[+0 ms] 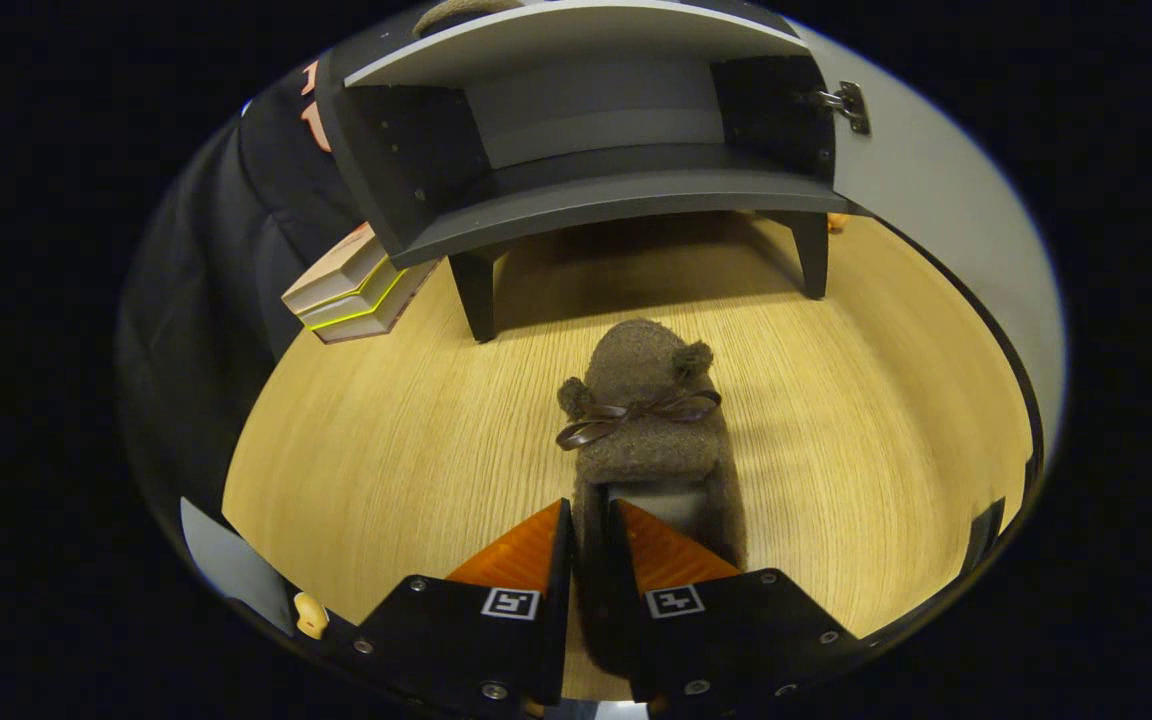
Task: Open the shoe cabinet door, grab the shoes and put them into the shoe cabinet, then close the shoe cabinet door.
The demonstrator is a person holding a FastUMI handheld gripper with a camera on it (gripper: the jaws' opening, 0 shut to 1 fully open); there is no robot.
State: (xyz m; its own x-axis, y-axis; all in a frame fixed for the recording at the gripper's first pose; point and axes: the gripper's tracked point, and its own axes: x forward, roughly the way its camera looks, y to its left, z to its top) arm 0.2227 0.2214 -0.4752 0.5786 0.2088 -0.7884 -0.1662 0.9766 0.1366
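Observation:
A brown fuzzy slipper point(644, 420) with two small ears and a dark ribbon bow points toward the cabinet. My gripper point(591, 515) is shut on the slipper's left side wall near the heel, one finger inside the opening and one outside. The slipper hangs just above the wooden floor point(386, 440). Beyond it stands the dark grey shoe cabinet point(586, 205) on short legs, its compartment facing me and nothing visible on its shelf. Its white door point(936, 200) is swung open to the right, held by a metal hinge point(848, 103).
A stack of books point(351, 290) leans beside the cabinet's left leg. The black cloth wall runs along the left side. Something brown and fuzzy point(461, 12) lies on top of the cabinet. A small pale knob point(311, 615) sits near my left finger.

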